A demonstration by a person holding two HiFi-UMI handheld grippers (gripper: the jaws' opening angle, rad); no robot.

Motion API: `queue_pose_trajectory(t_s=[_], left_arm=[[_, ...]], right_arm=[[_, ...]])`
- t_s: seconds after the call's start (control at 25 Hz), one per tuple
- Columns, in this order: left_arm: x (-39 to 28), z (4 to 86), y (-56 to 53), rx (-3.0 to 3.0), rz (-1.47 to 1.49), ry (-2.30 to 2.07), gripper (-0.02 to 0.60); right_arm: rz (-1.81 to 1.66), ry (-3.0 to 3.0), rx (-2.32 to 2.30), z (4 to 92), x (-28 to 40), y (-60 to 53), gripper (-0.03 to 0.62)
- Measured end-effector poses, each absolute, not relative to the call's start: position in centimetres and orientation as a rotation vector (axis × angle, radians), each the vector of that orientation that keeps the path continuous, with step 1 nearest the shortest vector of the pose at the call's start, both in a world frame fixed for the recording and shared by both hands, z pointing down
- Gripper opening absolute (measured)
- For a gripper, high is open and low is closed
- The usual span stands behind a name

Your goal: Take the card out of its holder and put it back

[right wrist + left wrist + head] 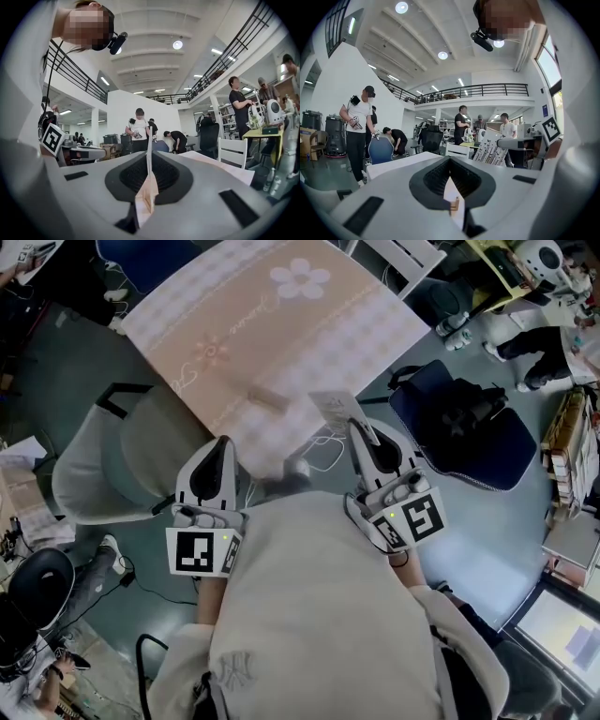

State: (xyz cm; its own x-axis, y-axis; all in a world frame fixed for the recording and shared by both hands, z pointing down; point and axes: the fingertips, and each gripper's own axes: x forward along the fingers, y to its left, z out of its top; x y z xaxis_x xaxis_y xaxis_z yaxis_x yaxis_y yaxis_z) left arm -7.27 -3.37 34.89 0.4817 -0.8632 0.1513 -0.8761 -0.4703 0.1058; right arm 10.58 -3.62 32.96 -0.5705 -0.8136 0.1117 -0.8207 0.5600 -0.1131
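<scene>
Grey floor point(56, 371), white chair point(232, 142), railed mezzanine point(487, 90), round ceiling lights point(401, 7)

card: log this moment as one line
card: out of holder | holder: on table | right gripper: shut on card | left gripper: shut, empty

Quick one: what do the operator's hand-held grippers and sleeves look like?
The two match. The left hand-held gripper and right hand-held gripper are white tapered shells with black ribbed pads, each with a cube of black-and-white square markers at the rear. The person wears a long-sleeved cream sweatshirt.
</scene>
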Motion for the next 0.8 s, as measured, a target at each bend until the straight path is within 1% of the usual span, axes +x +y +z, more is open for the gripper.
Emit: queue_pose_trajectory(t_s=[0.36, 0.8], left_arm=[[-6.5, 34.3, -2.9, 2.609, 0.103, -1.492, 0.000], [-6.4, 34.6, -3.5, 2.622, 0.120, -1.470, 0.000]], right_arm=[[0.260, -2.753, 1.367, 33.7, 8.9, -3.8, 0.031], [0.277, -2.733, 1.351, 34.3, 8.6, -4.2, 0.031]])
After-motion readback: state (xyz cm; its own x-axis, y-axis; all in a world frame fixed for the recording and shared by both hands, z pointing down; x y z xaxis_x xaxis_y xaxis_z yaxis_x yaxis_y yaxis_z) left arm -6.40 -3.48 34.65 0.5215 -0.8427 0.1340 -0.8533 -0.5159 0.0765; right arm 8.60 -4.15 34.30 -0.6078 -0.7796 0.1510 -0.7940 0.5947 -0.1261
